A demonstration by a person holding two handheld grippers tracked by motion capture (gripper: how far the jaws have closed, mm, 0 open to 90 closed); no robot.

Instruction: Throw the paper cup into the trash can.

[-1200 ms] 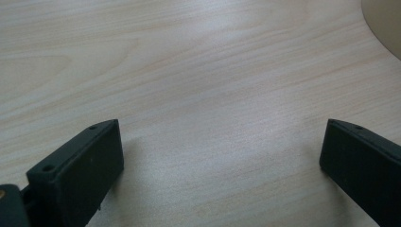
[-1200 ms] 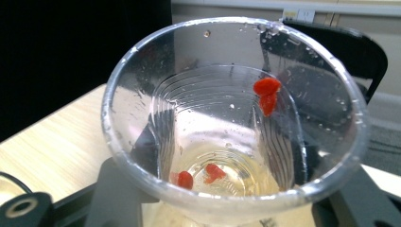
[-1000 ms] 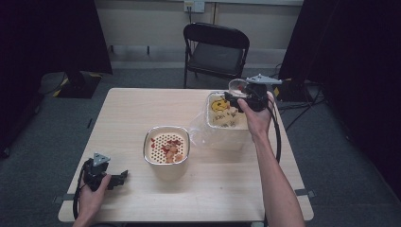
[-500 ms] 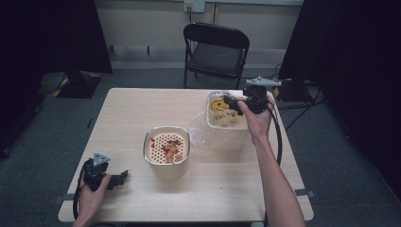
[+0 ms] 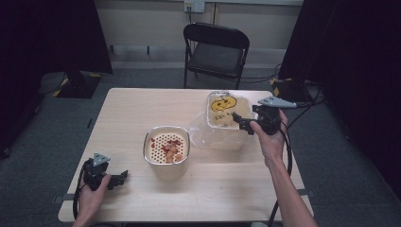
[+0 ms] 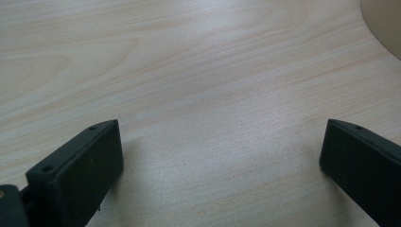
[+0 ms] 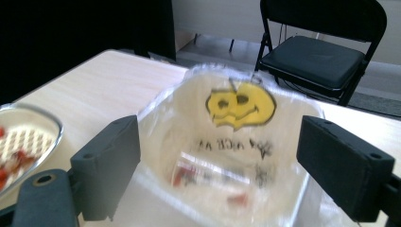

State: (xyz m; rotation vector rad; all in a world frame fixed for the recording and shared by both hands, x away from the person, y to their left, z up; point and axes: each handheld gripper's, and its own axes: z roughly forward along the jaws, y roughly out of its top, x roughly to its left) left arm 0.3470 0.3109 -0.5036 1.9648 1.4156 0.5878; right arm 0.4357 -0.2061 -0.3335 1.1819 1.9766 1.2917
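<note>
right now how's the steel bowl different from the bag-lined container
The steel bowl is round-cornered metal with a perforated insert holding red and tan pieces; the container is lined with a clear plastic bag bearing a yellow smiley print. The bowl sits near the table's middle, with no gripper near it; the container sits farther back to the right, with the open right gripper at its rim. Both stand upright, open-topped.

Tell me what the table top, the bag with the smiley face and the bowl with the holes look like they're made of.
Table: pale wood or wood-look laminate, matt, with grain lines in the left gripper view. Bag: thin clear plastic film, glossy and crinkled, lining a container, with a yellow smiley print. Bowl: shiny metal-looking rim around a pale perforated insert, probably plastic; hard to be sure.
</note>
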